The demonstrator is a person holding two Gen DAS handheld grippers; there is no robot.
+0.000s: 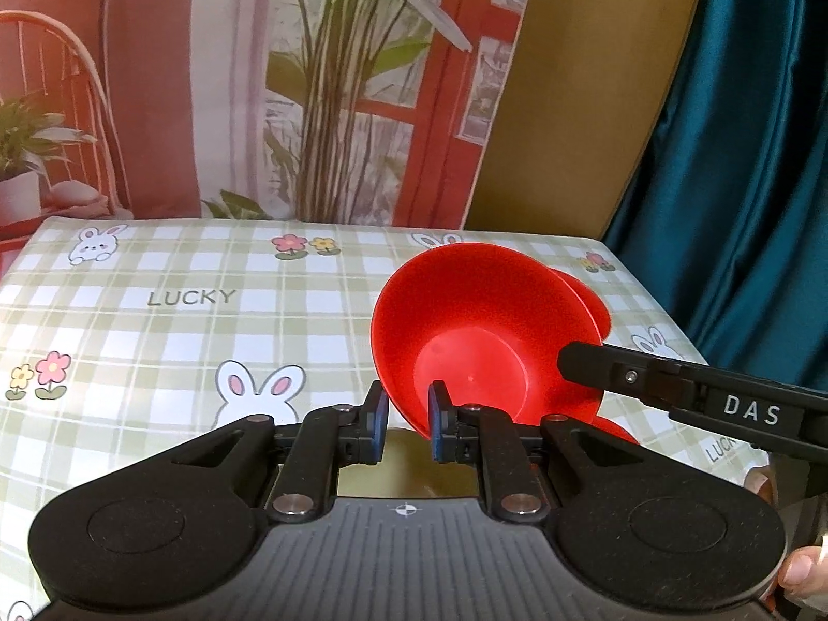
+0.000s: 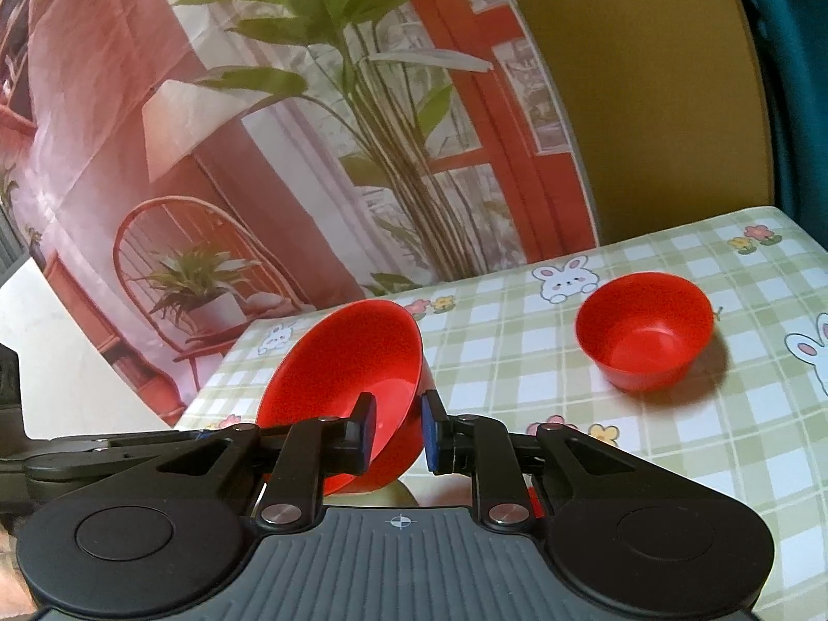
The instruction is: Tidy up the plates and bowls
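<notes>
Holding: the left gripper (image 1: 409, 427) had its jaws clamped on the near rim of a red bowl (image 1: 481, 341), one pad inside the wall and one outside.
Bowl in left gripper: it was tilted, its open side turned toward the camera, lifted clear of the surface (image 1: 181, 331).
Right gripper: the right gripper (image 2: 397, 432) had its jaws clamped on the wall of a second red bowl (image 2: 352, 362), one pad inside and one outside.
Second bowl: it was tipped over to the left, near the left corner of the surface, raised off the cloth.
How the two met: in the left wrist view the right gripper's black finger reached in from the right and touched the bowl's right rim; a second red rim showed close behind that bowl, possibly the other bowl nested against it, though the view did not settle this.
Small bowl: a smaller red bowl (image 2: 646, 330) stood upright on the surface, well apart from both grippers, toward the right.
Surface: covered by a green-and-white checked cloth (image 2: 517, 352) printed with rabbits, flowers and the word LUCKY.
Behind: a printed backdrop (image 1: 259, 77) with plants, a chair and a red window frame; a teal curtain (image 1: 750, 155) hung at the right.
Person: part of a thumb (image 1: 802, 574) showed at the lower right edge of the left wrist view.
</notes>
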